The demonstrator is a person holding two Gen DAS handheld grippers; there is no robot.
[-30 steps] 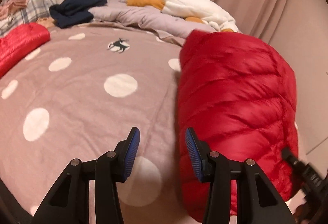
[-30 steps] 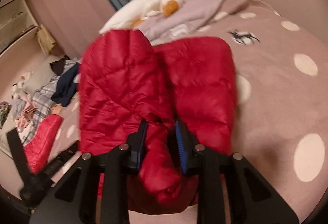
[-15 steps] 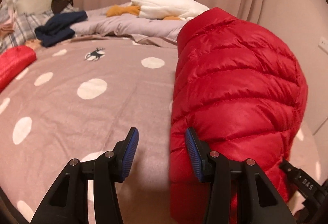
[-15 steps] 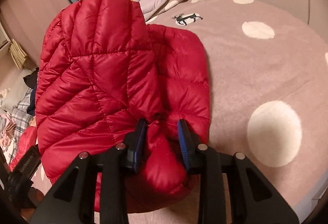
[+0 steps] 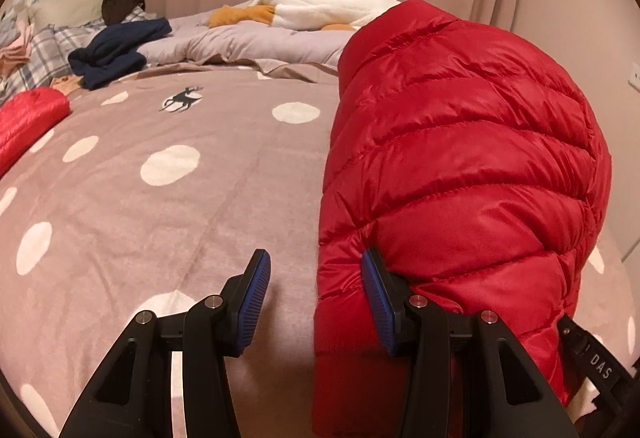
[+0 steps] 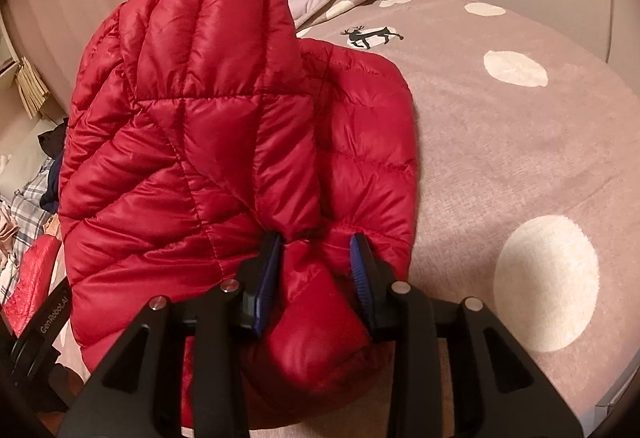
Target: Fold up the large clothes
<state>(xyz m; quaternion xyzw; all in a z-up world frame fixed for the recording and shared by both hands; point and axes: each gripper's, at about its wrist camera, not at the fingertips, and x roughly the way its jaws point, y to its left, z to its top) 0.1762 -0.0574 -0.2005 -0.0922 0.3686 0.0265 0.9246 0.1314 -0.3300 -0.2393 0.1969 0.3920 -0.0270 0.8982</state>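
Note:
A red quilted down jacket [image 5: 460, 165] hangs folded and lifted at the near edge of the bed. In the right wrist view the jacket [image 6: 208, 141] fills the left and centre. My right gripper [image 6: 316, 270] is shut on a bunched fold of the jacket near its lower edge. My left gripper [image 5: 316, 294] is open and holds nothing; its right finger [image 5: 378, 298] touches the jacket's left edge and its left finger hangs over the bedspread.
The bed has a mauve bedspread [image 5: 160, 205] with white dots and a deer print. A second red padded garment [image 5: 28, 117] lies at the far left. A navy garment [image 5: 116, 49], plaid pillows, a lilac duvet and a white plush goose [image 5: 320, 9] lie at the head. Curtains hang behind.
The right gripper has raised the jacket higher off the bed and brought it nearer. The left gripper stayed open beside the jacket's edge.

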